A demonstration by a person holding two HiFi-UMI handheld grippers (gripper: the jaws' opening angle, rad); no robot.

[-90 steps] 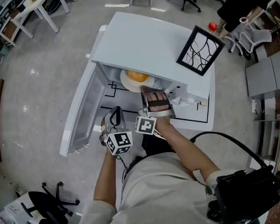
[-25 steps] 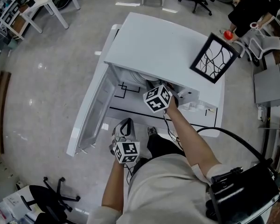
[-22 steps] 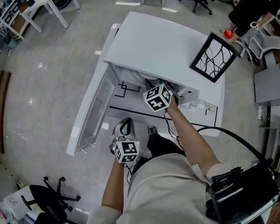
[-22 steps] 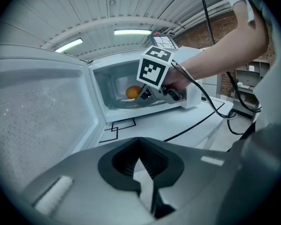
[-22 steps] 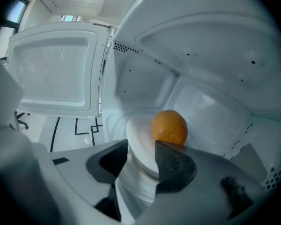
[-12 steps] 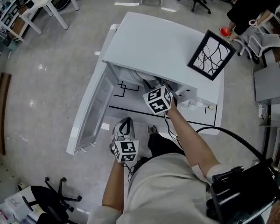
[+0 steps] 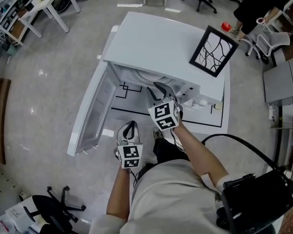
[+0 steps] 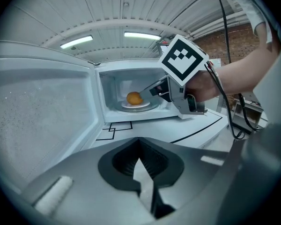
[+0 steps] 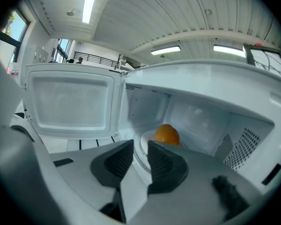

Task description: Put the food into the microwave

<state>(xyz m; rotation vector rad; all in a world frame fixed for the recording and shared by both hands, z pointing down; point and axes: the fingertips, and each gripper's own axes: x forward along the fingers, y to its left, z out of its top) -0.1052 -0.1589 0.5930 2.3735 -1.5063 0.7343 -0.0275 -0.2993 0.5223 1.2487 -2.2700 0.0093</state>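
Observation:
The food is an orange, round piece [image 9: 167, 135] on a white plate [image 9: 141, 150], resting inside the white microwave [image 7: 156, 48]. The left gripper view shows it too, the food [image 8: 135, 98] on the plate [image 8: 145, 107]. The microwave's door [image 7: 90, 112] stands swung wide to the left. My right gripper [image 7: 155, 89] hovers just outside the cavity mouth, pointing at the plate. Its jaws are closing, a gap still shows between them, and nothing is in it [image 9: 139, 147]. My left gripper [image 7: 128, 129] hangs lower, in front of the table edge, shut and empty [image 8: 140, 156].
A black-framed picture [image 7: 212, 51] stands on the microwave's top at the right. The white table [image 7: 205, 121] carries black line markings in front of the microwave. Office chairs, small tables and a seated person ring the grey floor.
The right gripper has drawn back out of the microwave mouth toward me and risen, leaving plate and food inside. The left gripper has barely moved.

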